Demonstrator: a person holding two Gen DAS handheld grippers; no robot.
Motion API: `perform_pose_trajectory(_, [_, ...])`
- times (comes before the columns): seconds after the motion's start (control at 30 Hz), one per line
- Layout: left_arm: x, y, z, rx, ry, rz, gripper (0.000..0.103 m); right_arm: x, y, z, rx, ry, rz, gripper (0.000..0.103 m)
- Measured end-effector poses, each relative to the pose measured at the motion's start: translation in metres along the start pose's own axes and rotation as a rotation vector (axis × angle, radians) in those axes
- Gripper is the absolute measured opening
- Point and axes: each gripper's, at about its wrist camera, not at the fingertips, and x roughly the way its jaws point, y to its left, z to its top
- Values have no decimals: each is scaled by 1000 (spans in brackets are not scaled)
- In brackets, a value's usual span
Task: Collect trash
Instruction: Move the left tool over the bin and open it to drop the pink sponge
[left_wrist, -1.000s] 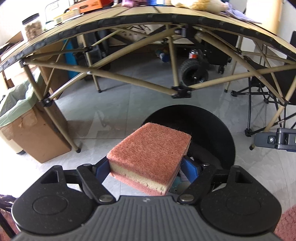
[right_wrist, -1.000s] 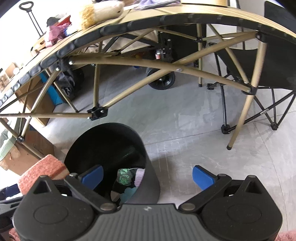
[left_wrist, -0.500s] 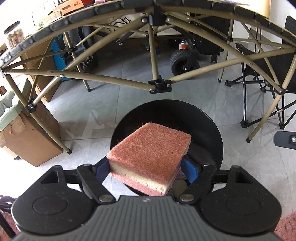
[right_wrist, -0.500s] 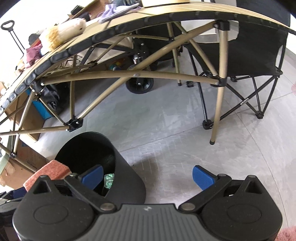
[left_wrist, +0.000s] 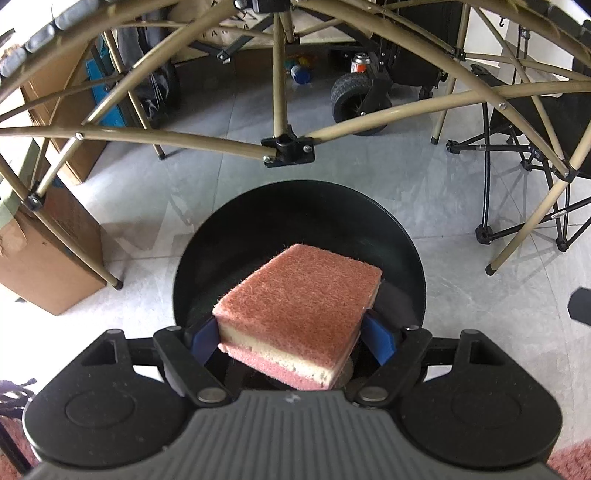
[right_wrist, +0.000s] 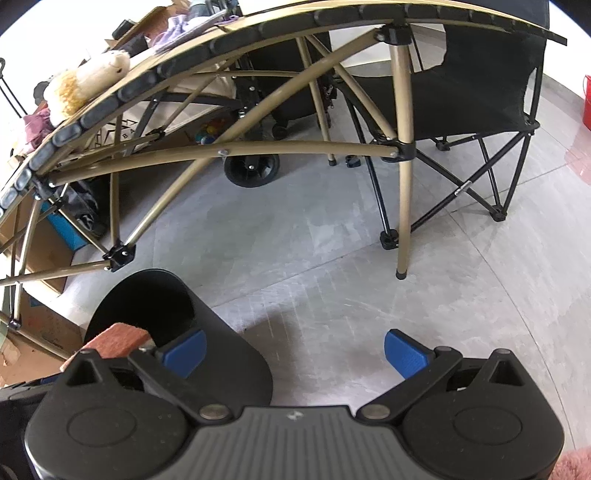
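Since the earlier pictures the black bin (left_wrist: 299, 221) has slid from the right of the left wrist view to fill its middle, so the sponge (left_wrist: 299, 310) now hangs right over the bin's open mouth; the tan table frame (left_wrist: 288, 147) has climbed toward the top edge. In the right wrist view the bin (right_wrist: 221, 354) has dropped to the lower left corner, its inside now dark where coloured scraps showed before, and more bare floor (right_wrist: 332, 258) lies ahead.

The left gripper (left_wrist: 295, 334) has its two blue pads (left_wrist: 376, 338) pressed on the two short sides of the sponge, clamped on it as before. The sponge is a pink scouring block with a pale yellow core, tilted with its far corner raised, held above the bin and clear of the rim. This gripper points steeply down into the bin.

The right gripper (right_wrist: 293, 350) stands with its blue pads (right_wrist: 404, 354) wide apart and nothing between them, as in the earlier frames. It points down at the grey floor just right of the bin, and its left pad overlaps the bin's outer wall in the picture. A corner of the sponge (right_wrist: 118, 338) shows at its left, over the bin's rim.

Beyond stand a black folding chair (right_wrist: 461, 96), a cardboard box (left_wrist: 44, 266) and a cart wheel (left_wrist: 354, 99)
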Motion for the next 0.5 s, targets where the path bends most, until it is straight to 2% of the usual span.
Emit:
perform_pose_trajectory(0.2, [9, -4, 4, -14, 43, 5, 85, 2, -3, 1, 12, 8, 1, 103])
perform_pose_trajectory(0.27, [10, -2, 5, -21, 63, 4, 93, 2, -2, 1, 10, 8, 4, 103])
perform_pose_trajectory(0.3, [11, -2, 5, -30, 71, 5, 102, 2, -2, 1, 10, 9, 5, 103])
perform_pose_trajectory(0.5, [15, 5, 6, -76, 117, -2, 103, 3, 0, 1, 9, 10, 5, 103])
